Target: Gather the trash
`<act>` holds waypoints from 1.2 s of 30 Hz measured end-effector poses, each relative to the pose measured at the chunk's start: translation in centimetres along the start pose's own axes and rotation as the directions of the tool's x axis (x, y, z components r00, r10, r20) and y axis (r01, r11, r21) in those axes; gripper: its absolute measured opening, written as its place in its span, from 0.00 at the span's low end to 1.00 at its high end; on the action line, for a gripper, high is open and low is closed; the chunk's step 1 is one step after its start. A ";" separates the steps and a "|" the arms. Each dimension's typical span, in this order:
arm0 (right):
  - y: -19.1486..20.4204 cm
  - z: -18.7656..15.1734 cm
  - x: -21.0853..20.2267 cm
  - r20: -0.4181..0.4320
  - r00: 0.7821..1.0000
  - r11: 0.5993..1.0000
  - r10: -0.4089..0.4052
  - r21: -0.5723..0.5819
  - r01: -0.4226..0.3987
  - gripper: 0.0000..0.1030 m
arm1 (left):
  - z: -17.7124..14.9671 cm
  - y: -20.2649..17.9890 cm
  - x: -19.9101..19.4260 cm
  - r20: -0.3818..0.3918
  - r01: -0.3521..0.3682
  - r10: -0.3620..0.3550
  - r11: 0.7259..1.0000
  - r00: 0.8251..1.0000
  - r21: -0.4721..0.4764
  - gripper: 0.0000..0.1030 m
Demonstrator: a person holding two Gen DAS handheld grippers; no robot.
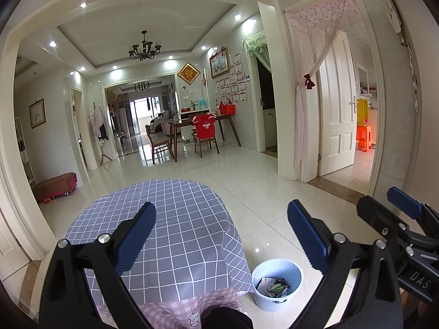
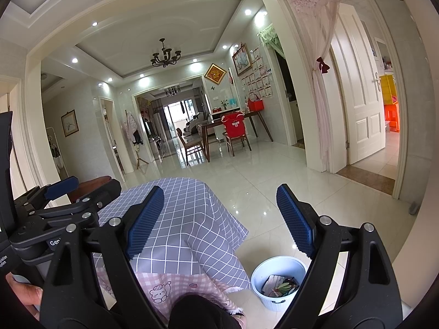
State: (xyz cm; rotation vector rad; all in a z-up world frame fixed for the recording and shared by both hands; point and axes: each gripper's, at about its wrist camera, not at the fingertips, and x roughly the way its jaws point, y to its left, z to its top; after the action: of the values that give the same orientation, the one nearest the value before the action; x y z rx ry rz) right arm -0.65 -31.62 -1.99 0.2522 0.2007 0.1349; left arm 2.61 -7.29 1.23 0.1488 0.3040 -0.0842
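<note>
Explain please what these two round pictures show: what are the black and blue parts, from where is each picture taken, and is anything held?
There is no robot. A person carries one hand-held gripper in each hand, and each has a wide-angle camera looking forward along its two blue-padded fingers. One picture comes from the left hand-held gripper, the other from the right hand-held gripper. Each also sees the other gripper at its edge. Both stand open and hold nothing. Below them is a table under a grey checked cloth, with no trash visible on it. Beside it on the floor stands a pale blue bin with some wrappers inside.
</note>
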 end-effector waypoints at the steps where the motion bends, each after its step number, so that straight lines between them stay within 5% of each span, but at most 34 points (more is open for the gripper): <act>1: 0.0 0.0 0.0 0.000 1.000 1.000 0.000 0.000 0.000 0.81 | -0.1 0.0 0.0 -0.001 0.000 0.000 1.000 1.000 0.000 0.92; 36: 0.6 0.1 0.1 -0.004 1.000 1.000 0.003 0.000 -0.003 0.81 | 0.0 0.0 -0.1 -0.003 -0.001 0.001 1.000 1.000 0.001 0.92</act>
State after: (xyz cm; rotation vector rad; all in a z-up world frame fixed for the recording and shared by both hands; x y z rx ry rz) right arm -0.58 -31.02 -1.76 0.2521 0.2046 0.1389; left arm 2.52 -7.33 1.28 0.1503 0.3073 -0.0834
